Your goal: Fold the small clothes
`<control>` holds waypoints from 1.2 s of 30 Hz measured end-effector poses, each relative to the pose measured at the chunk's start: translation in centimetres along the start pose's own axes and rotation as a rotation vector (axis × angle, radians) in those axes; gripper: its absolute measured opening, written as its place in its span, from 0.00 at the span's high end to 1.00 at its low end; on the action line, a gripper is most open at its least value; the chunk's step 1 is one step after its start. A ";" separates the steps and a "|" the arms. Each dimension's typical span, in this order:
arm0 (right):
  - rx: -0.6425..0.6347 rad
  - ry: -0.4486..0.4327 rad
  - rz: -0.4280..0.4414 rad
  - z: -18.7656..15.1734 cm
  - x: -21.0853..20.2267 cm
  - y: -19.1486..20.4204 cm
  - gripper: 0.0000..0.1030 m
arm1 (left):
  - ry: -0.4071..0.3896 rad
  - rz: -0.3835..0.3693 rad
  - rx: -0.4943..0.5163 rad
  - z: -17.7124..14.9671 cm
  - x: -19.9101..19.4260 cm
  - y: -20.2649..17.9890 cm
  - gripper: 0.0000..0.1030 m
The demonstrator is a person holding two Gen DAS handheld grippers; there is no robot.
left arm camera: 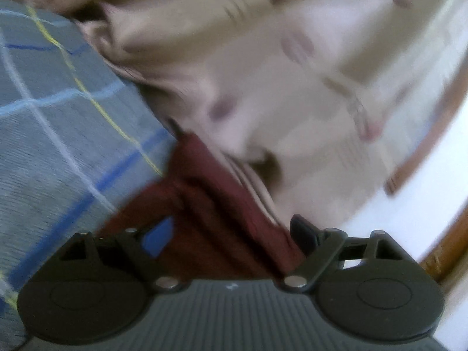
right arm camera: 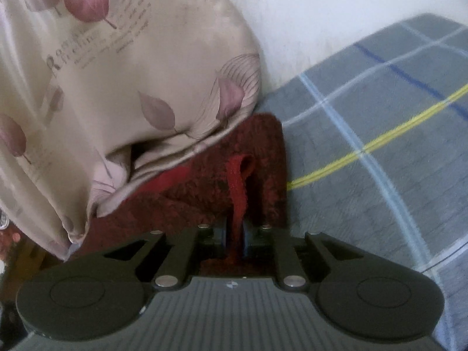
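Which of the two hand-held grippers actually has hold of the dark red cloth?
The right gripper: its fingers pinch a strip of the dark red cloth. The left gripper stands wide open around the cloth, not pressing it.

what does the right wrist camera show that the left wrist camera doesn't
Right wrist only: the right gripper pinching a red strip of the dark red garment, and printed lettering on the beige leaf-print bedding.
Left wrist only: the left gripper with jaws wide apart, and a wooden edge.
Both: the garment, the bedding and the grey plaid blanket.
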State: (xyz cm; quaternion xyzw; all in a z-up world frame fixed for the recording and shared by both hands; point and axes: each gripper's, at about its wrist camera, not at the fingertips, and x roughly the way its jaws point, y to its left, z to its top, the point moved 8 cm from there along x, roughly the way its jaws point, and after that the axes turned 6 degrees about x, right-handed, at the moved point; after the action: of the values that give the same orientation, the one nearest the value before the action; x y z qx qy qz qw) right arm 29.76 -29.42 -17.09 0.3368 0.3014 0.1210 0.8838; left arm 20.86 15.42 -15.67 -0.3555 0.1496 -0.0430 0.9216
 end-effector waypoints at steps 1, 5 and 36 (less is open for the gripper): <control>-0.011 0.002 -0.006 0.1 0.1 0.2 0.82 | -0.029 0.087 -0.034 0.3 -0.5 1.1 0.14; 0.017 0.013 0.000 0.4 -0.2 0.0 0.81 | -0.047 0.068 -0.133 0.9 -1.0 2.6 0.14; -0.069 0.105 0.069 -18.8 -26.3 1.3 0.54 | 0.428 -0.121 0.045 -7.3 -20.8 1.3 0.10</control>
State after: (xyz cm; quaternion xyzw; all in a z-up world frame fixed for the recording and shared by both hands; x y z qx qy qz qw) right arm -2.54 -29.60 -15.54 0.3096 0.3310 0.1792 0.8732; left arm -1.15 15.55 -16.55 -0.3260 0.3190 -0.1761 0.8723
